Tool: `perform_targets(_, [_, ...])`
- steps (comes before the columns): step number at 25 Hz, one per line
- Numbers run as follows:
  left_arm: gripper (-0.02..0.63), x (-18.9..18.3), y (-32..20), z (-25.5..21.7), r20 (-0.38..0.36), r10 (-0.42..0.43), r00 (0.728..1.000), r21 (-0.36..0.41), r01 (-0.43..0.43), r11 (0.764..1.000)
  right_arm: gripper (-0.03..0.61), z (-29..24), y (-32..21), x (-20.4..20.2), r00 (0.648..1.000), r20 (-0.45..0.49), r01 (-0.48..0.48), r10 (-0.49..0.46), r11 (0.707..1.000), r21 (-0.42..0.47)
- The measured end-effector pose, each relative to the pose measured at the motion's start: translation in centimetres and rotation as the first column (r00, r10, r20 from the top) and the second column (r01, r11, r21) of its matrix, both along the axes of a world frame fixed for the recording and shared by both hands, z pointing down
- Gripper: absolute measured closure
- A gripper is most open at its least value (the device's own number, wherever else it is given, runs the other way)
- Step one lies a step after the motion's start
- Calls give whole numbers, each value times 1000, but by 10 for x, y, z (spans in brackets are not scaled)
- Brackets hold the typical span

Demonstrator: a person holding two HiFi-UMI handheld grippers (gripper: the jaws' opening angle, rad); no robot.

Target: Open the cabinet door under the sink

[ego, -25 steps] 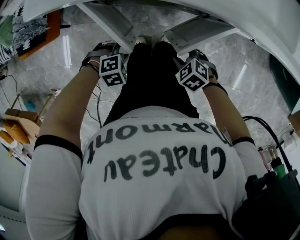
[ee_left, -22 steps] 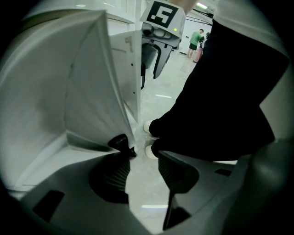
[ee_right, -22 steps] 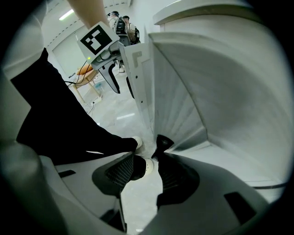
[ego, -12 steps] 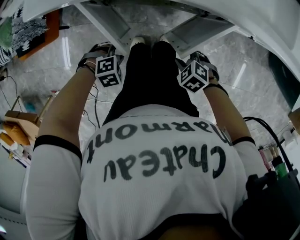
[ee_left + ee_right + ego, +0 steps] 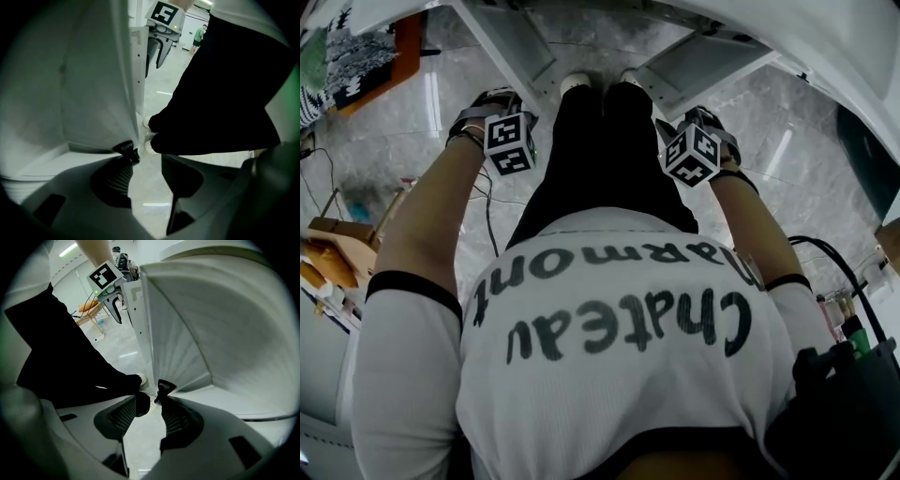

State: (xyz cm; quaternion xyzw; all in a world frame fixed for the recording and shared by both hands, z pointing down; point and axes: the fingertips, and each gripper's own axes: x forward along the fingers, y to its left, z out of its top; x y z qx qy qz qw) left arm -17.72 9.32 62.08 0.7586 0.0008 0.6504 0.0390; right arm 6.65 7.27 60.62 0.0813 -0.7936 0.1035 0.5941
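Note:
Two white cabinet doors stand swung outward under the white sink edge, the left door [image 5: 514, 45] and the right door [image 5: 698, 62]. My left gripper [image 5: 144, 169] points down beside the left door [image 5: 93, 79]. Its jaws are open over bare floor, and the door's small black knob [image 5: 125, 149] sits at the tip of the left finger. My right gripper [image 5: 149, 412] is also open, next to the right door [image 5: 197, 329], with that door's black knob [image 5: 164, 387] at its right fingertip. Nothing lies between either pair of pads.
The person's black trouser legs and white shoes [image 5: 575, 82] stand between the two doors on a glossy marble floor [image 5: 787, 141]. Wooden furniture and cables [image 5: 337, 234] crowd the left. A black bag and bottles [image 5: 844, 328] sit at the right.
My left gripper has moved outward to the left beside the left door. The right gripper has shifted slightly to the right. Both pairs of jaws look the same.

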Motion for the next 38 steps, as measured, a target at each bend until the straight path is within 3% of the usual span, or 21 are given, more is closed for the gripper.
perform_targets(27, [442, -22, 8, 3, 28, 0, 1000, 45, -1, 999, 411, 5, 27, 41, 996, -69, 63, -65, 998, -24])
perform_targets(38, [442, -45, 16, 3, 44, 48, 998, 57, -51, 997, 411, 3, 28, 45, 992, -76, 102, -104, 994, -30])
